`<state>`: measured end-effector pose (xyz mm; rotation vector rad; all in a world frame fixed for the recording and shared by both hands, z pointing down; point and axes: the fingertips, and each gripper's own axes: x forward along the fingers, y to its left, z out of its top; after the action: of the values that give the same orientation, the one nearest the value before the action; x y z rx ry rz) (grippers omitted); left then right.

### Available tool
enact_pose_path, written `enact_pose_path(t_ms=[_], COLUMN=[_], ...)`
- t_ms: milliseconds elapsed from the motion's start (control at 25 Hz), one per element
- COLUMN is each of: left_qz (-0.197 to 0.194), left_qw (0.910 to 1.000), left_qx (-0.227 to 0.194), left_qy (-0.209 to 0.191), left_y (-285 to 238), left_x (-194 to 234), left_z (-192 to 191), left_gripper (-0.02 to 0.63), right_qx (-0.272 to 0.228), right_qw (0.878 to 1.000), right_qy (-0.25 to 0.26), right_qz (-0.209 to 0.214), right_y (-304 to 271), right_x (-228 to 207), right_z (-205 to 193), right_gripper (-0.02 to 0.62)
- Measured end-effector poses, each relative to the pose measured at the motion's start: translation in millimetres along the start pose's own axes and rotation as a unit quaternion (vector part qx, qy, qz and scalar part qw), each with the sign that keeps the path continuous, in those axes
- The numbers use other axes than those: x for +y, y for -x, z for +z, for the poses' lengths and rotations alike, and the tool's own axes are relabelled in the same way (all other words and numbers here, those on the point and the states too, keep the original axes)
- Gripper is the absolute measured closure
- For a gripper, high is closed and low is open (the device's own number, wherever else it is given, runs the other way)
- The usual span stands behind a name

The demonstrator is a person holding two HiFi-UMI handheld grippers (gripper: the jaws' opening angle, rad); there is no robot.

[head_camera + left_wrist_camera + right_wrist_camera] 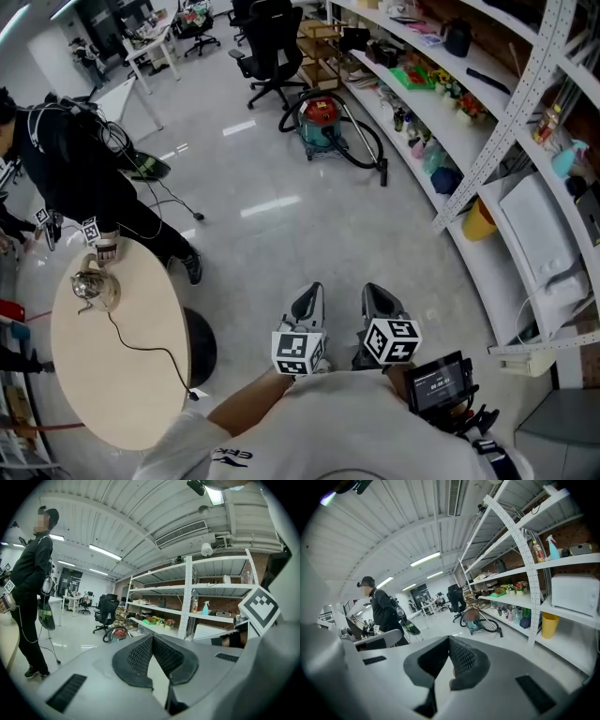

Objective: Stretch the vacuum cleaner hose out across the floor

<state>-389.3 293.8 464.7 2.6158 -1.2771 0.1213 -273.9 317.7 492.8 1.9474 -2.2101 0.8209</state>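
Observation:
The vacuum cleaner [319, 122], red on top and teal below, stands far ahead on the shiny floor beside the shelves. Its black hose [364, 150] lies looped to its right, and the tube end [382, 172] rests on the floor. My left gripper [309, 294] and right gripper [379, 296] are side by side close to my body, both shut and empty, well short of the vacuum. The left gripper view shows the vacuum cleaner [119, 633] small beyond the shut left gripper [152, 637]. In the right gripper view the vacuum cleaner [474, 621] and hose [491, 628] lie past the shut right gripper [450, 640].
A round beige table [131, 384] with a glass kettle [94, 287] and a cable stands at the left. A person in black [84, 178] stands by it. Loaded shelves [450, 122] run along the right, with a yellow bucket [478, 221] below. A black office chair [272, 56] stands behind the vacuum.

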Motion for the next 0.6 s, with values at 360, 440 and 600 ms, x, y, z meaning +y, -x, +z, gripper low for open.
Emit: enact_pose_path(t_ms=[360, 440, 600], left_qz=[0.031, 0.043, 0.065], left_qw=[0.9995, 0.9991, 0.9978], left_qx=[0.0, -0.001, -0.007], left_qy=[-0.003, -0.004, -0.006], left_y=[-92.4, -114.8, -158.3], left_x=[17.1, 16.8, 14.7], left_z=[25.5, 33.9, 44.4], left_gripper=[0.604, 0.604, 0.604], right_qx=[0.001, 0.002, 0.01], right_qw=[0.999, 0.999, 0.997], right_qy=[0.01, 0.014, 0.023], right_qz=[0.03, 0.043, 0.069], right_y=[-75.6, -90.6, -119.6], right_x=[-47.1, -59.0, -83.6], right_z=[63.8, 81.5, 106.7], right_gripper=[0.595, 0.595, 0.595])
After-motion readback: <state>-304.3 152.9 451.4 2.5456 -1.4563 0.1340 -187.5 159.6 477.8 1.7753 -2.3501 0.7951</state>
